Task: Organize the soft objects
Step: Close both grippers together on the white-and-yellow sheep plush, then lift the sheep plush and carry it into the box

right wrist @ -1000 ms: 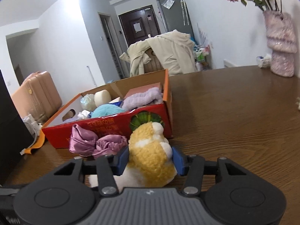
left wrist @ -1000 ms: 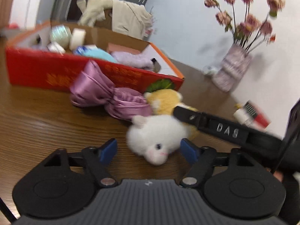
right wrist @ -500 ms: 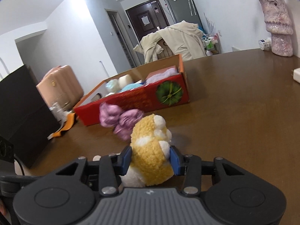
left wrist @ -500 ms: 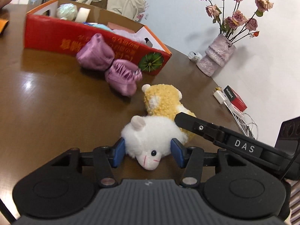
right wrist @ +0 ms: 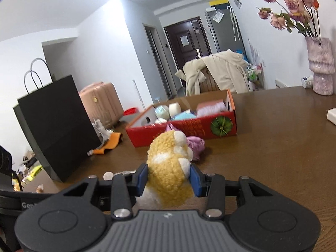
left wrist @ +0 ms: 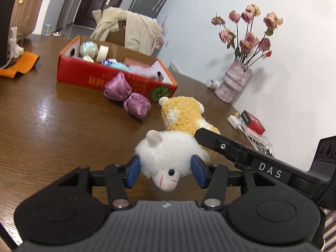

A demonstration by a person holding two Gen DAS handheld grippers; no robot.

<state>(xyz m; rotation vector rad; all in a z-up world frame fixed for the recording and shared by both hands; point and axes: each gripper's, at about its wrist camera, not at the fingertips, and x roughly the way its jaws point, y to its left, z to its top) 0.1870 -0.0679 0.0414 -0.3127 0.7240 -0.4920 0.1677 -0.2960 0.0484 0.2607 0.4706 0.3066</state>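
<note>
My left gripper (left wrist: 166, 170) is shut on a white plush animal (left wrist: 168, 157), held above the wooden table (left wrist: 52, 130). My right gripper (right wrist: 169, 179) is shut on a yellow plush animal (right wrist: 168, 172), which also shows in the left wrist view (left wrist: 184, 115) beside the white one. A purple satin bow (left wrist: 128, 98) lies on the table in front of a red cardboard box (left wrist: 100, 77) that holds several soft items. The bow shows partly behind the yellow plush in the right wrist view (right wrist: 195, 142), with the box (right wrist: 189, 126) beyond.
A vase of dried roses (left wrist: 235, 84) stands at the table's far right by the wall. A red packet and white charger (left wrist: 250, 124) lie near the right edge. A black paper bag (right wrist: 54, 124) stands at the left, an orange cloth (left wrist: 19, 65) beside it.
Both grippers have lifted and drawn back from the box with their plush toys. The left gripper closed on the white plush from open a second ago.
</note>
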